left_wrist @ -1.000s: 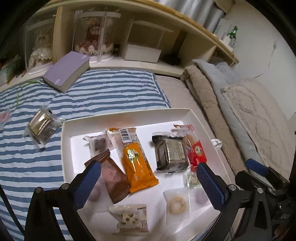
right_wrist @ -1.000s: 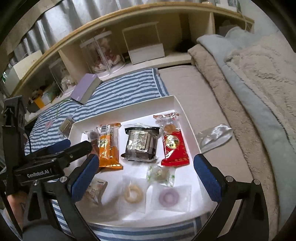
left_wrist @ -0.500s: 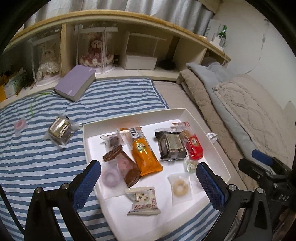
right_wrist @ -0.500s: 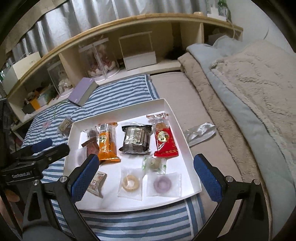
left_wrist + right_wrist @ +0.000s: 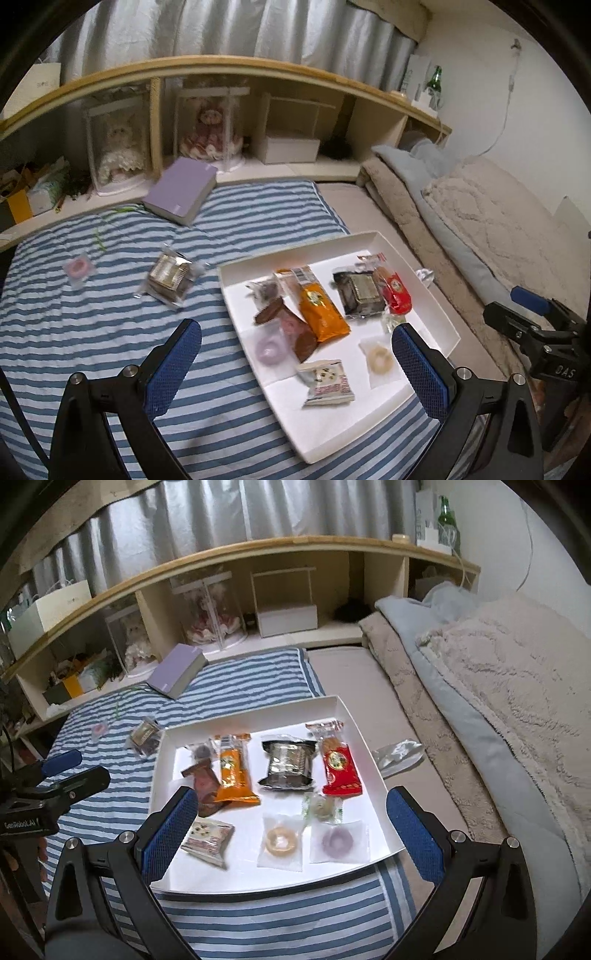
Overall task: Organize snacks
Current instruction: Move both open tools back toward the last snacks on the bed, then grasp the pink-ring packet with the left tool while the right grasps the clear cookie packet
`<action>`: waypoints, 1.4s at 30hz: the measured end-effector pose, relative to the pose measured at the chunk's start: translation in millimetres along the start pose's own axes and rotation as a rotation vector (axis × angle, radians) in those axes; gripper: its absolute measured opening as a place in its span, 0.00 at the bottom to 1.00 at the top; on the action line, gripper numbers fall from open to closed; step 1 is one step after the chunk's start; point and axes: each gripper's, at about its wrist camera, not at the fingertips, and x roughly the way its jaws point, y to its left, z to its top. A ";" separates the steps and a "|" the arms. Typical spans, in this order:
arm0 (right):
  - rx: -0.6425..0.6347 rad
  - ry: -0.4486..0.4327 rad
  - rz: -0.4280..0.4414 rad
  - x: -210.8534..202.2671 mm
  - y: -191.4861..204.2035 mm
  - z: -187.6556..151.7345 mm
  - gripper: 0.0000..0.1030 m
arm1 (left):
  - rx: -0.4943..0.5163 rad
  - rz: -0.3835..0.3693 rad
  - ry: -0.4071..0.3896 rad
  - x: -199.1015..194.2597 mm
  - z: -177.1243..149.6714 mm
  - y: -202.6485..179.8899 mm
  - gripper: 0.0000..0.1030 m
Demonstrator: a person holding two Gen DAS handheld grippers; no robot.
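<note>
A white tray [image 5: 369,240] [image 5: 258,710] lies on the striped bed and holds several wrapped snacks, among them an orange packet [image 5: 321,312] [image 5: 233,771], a dark packet [image 5: 364,293] [image 5: 290,762] and a red packet [image 5: 395,291] [image 5: 338,764]. A silver-brown snack [image 5: 170,277] [image 5: 145,735] and a pink ring snack [image 5: 77,267] [image 5: 99,729] lie on the blanket left of the tray. My left gripper [image 5: 295,363] is open and empty, above the tray's near left. My right gripper [image 5: 291,834] is open and empty, above the tray's near edge.
A purple book [image 5: 181,190] [image 5: 177,670] lies at the head of the bed by a shelf unit [image 5: 295,147]. Folded blankets [image 5: 498,686] lie on the right. An empty clear wrapper [image 5: 399,755] lies right of the tray.
Both grippers have pulled back and up from the tray, so more of the bed and shelf shows. The snacks have not moved.
</note>
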 end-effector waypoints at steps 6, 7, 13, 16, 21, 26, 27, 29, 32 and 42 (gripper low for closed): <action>0.007 -0.038 0.008 -12.1 25.9 4.1 1.00 | 0.008 -0.004 -0.034 -38.2 -1.0 26.1 1.00; 0.000 -0.045 0.009 -13.6 32.5 4.9 1.00 | 0.016 -0.004 -0.040 -45.1 -1.0 31.3 1.00; -0.016 -0.078 0.033 -18.3 68.6 12.7 1.00 | 0.046 0.025 -0.075 -78.5 -4.3 67.4 1.00; -0.018 -0.083 0.053 -13.6 89.0 18.2 1.00 | 0.040 0.053 -0.086 -89.5 -6.8 91.4 1.00; -0.036 -0.086 0.090 5.4 126.5 27.1 1.00 | -0.022 0.112 -0.096 -95.0 -10.9 138.2 1.00; -0.050 -0.063 0.141 36.7 160.0 31.8 1.00 | -0.121 0.143 -0.089 -83.1 -15.6 184.8 1.00; -0.055 -0.054 0.146 45.5 168.3 32.4 1.00 | -0.134 0.152 -0.087 -78.6 -15.6 192.5 1.00; -0.060 -0.037 0.161 61.8 179.7 34.3 1.00 | -0.154 0.165 -0.083 -67.5 -12.2 207.3 1.00; -0.063 -0.002 0.191 91.2 198.4 38.0 1.00 | -0.184 0.182 -0.075 -46.0 -1.1 226.7 1.00; -0.126 0.141 0.332 186.1 233.7 66.0 0.87 | -0.423 0.128 0.057 71.2 39.2 292.1 0.88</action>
